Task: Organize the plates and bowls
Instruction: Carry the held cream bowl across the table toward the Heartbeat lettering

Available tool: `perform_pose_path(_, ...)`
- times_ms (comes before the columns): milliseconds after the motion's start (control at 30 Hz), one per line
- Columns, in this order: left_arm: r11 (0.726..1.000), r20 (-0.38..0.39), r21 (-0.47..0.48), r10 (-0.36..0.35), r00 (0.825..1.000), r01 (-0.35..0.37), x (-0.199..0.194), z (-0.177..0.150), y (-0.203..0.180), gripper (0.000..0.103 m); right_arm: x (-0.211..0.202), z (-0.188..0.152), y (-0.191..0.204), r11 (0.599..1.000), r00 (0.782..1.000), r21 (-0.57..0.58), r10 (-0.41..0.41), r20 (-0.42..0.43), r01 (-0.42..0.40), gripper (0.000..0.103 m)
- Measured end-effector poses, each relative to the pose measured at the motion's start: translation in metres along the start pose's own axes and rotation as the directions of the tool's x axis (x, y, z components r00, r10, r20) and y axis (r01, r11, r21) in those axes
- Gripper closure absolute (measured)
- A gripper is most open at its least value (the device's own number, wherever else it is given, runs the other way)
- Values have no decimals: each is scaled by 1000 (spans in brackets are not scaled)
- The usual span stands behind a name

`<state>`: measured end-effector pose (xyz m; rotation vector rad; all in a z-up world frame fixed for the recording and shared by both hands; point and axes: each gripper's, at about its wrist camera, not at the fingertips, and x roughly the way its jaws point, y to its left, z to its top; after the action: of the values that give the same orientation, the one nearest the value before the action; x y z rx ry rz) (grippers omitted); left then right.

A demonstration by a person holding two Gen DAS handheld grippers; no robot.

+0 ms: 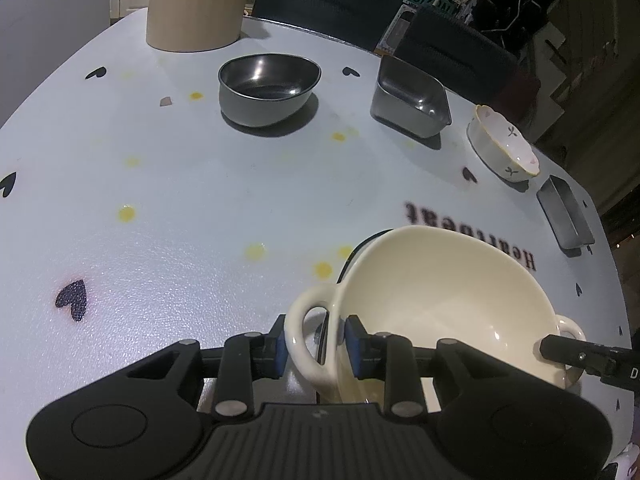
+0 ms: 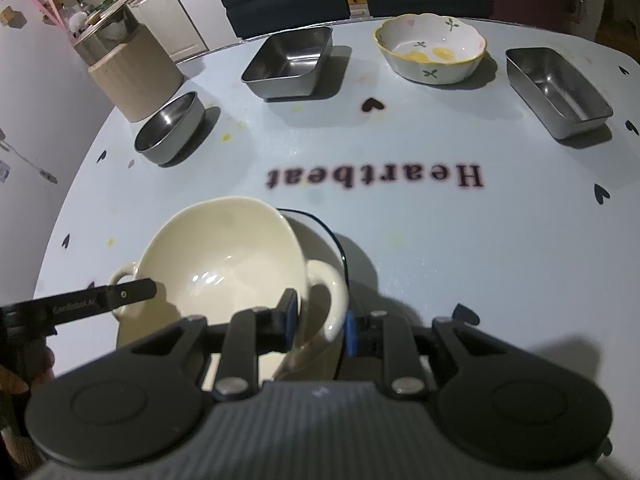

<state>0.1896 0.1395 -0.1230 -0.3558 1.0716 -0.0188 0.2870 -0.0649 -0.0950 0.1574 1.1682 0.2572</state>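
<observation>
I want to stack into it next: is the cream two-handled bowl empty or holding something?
Empty: the cream bowl shows only bare glazed interior with highlights in both wrist views.

"Heartbeat" [image 2: 374,178] printed in dark serif letters on the pale surface [image 2: 440,240], upside down from the cameras, toward its far middle. Partly readable green plate [image 1: 430,0] beyond the far edge, letters like "P8IZDN", uncertain. Small pale print on the left gripper's finger [image 2: 74,303], too blurred to read.
</observation>
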Motion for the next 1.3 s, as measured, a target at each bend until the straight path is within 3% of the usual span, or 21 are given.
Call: perform_pose_path(1300, 995, -5, 97, 33, 999, -32, 0, 2, -11, 72, 15, 3, 5, 994, 996, -104, -23, -82, 15, 69)
